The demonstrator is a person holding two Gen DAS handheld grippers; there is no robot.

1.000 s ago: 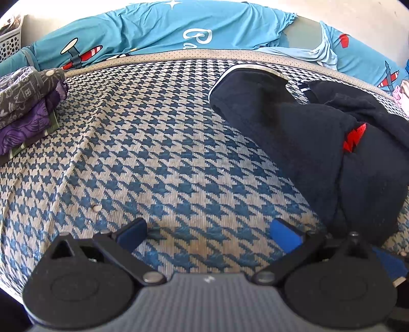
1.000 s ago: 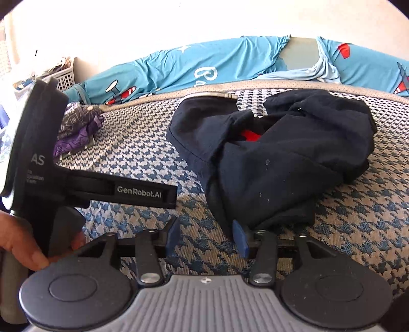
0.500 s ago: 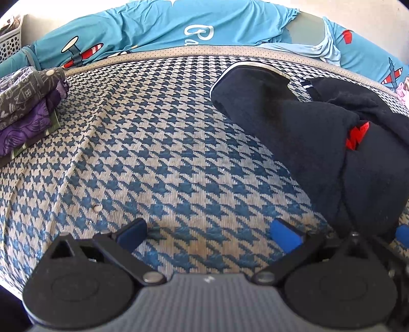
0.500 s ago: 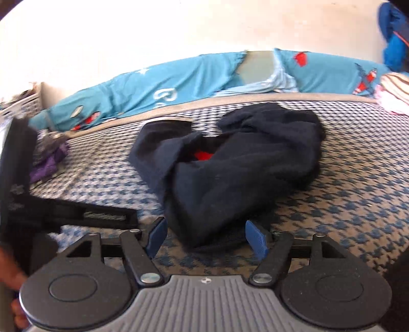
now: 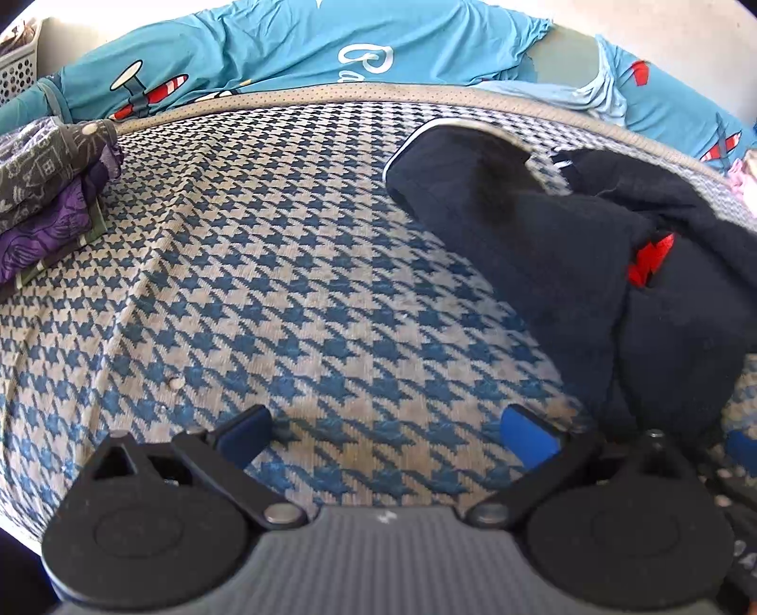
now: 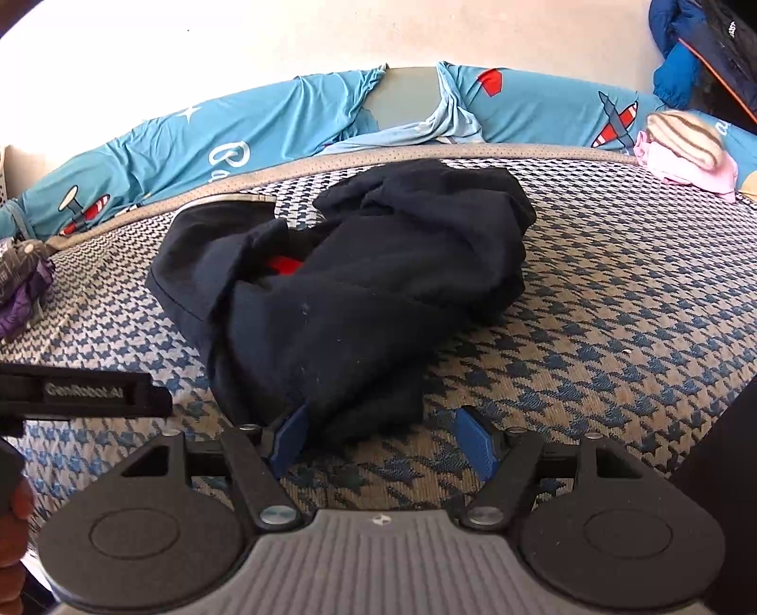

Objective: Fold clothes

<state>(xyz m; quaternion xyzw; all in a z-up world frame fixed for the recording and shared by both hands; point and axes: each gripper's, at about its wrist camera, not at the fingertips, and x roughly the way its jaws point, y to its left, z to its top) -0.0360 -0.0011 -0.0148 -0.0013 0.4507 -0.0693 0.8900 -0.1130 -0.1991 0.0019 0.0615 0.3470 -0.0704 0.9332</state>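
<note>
Left cam: my left claw [image 5: 385,433] is wide open, holding nothing, over bare checked mattress [image 5: 284,293]. Dark garment [image 5: 591,265] crumpled off to the right; folded pile [image 5: 42,189] far left.

Right cam: my right claw [image 6: 385,437] is open, fingers either side of the garment's [image 6: 359,293] near edge, no grip.

I'm getting bright daylight, a washed-out wall [image 6: 284,42] up top, strong fisheye bending at the edges, mostly sharp.
</note>
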